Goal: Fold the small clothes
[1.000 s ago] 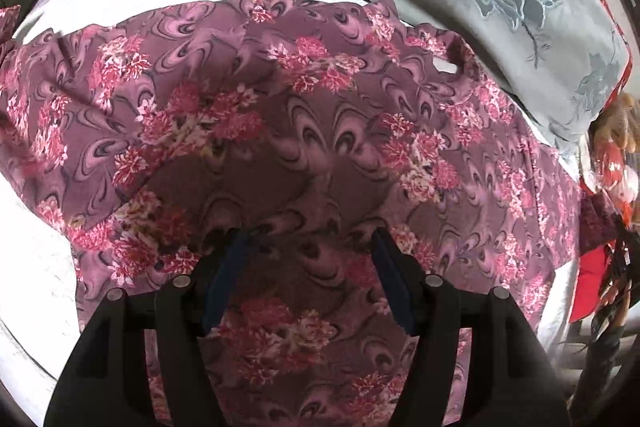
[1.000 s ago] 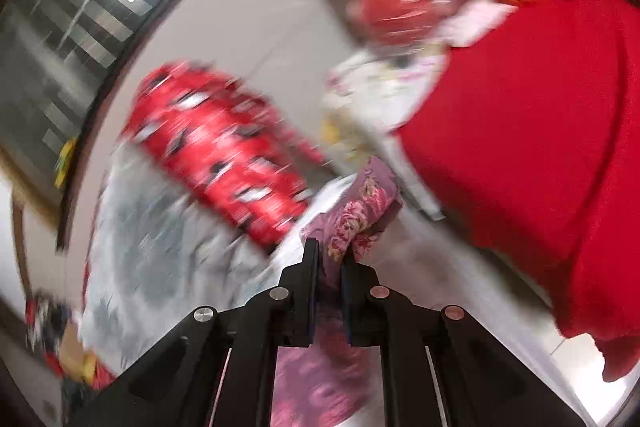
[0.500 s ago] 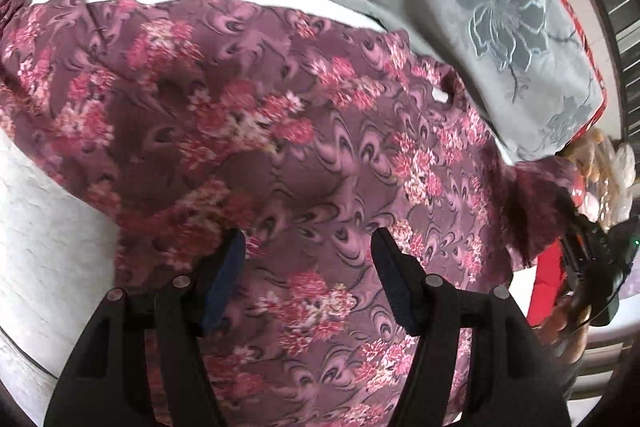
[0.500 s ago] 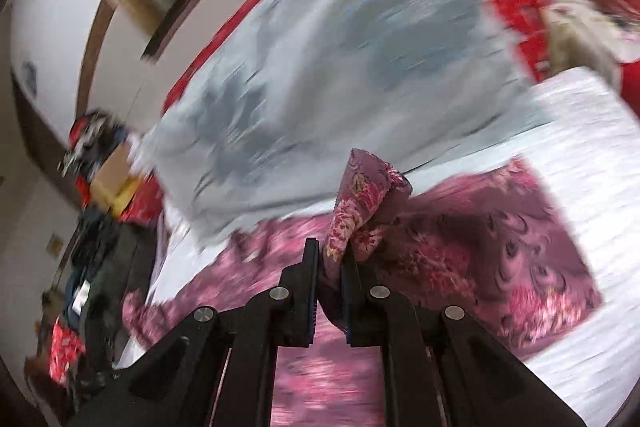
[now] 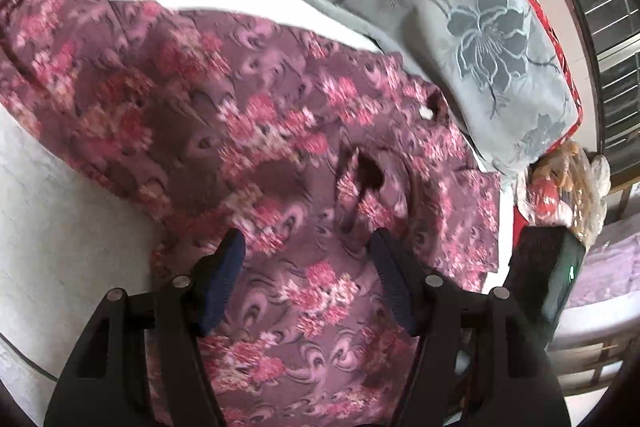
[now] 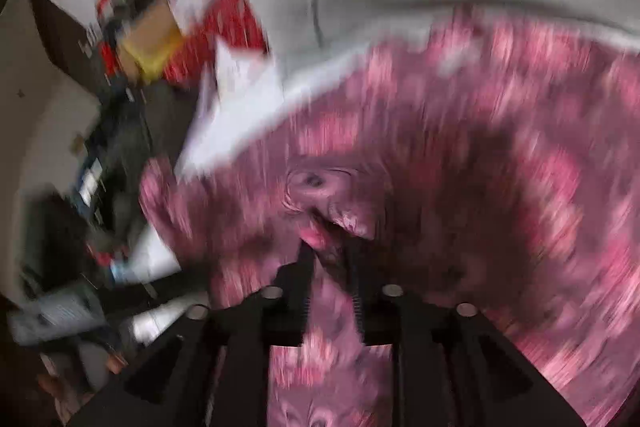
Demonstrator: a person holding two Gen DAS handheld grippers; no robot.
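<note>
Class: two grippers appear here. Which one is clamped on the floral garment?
The right gripper: its fingers pinch the floral garment. The left gripper is open.

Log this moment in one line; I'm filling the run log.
left gripper: open above floral garment | right gripper: shut on garment fold, view blurred | fold unfinished

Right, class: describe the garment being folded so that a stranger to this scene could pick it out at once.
Start at the white bed surface. Beside the grey flower-embroidered pillow lies the garment, spread under the open left gripper. Unlike the plain sheet and the grey pillow, it is mauve-purple with swirls and pink flower clusters.
</note>
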